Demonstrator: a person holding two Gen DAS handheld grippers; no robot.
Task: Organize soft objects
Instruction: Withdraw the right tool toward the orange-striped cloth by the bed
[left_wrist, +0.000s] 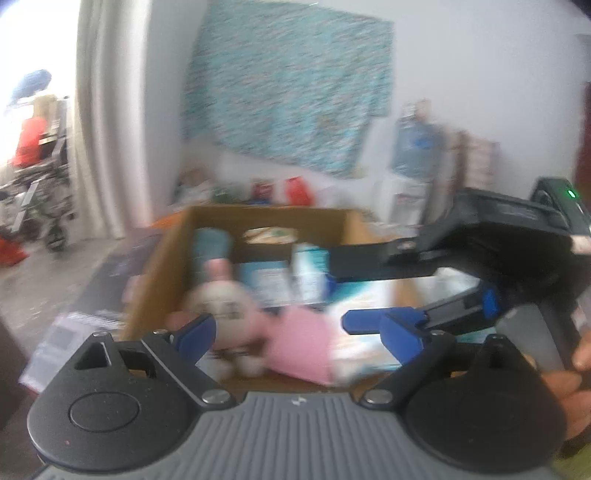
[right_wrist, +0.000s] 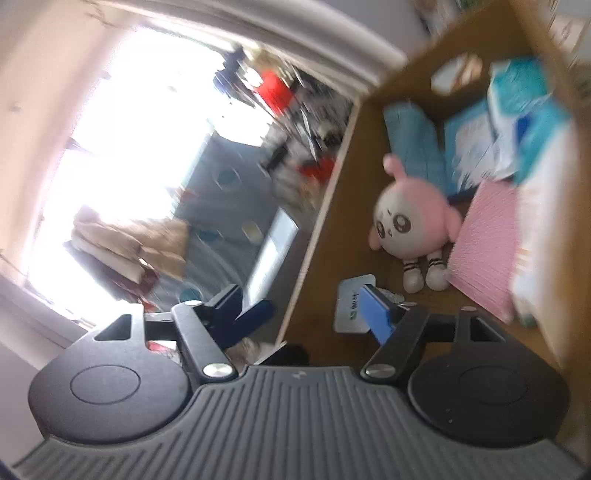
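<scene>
An open cardboard box (left_wrist: 162, 258) holds a pink and white plush toy (left_wrist: 221, 306), a pink cloth (left_wrist: 303, 347), a teal rolled cloth (left_wrist: 210, 243) and blue-white packets (left_wrist: 306, 273). My left gripper (left_wrist: 295, 332) is open and empty at the box's near edge, in front of the plush. My right gripper (left_wrist: 373, 295) reaches in from the right over the box. In the right wrist view the right gripper (right_wrist: 317, 310) is open and empty above the box wall (right_wrist: 325, 206), with the plush (right_wrist: 413, 225), pink cloth (right_wrist: 487, 247) and teal cloth (right_wrist: 413, 140) beyond it.
A dark patterned mat (right_wrist: 229, 206) lies on the floor left of the box. A white card (right_wrist: 351, 306) lies on the box floor by my right finger. A patterned teal cloth (left_wrist: 288, 81) hangs on the wall behind. A curtain (left_wrist: 110, 110) hangs at left.
</scene>
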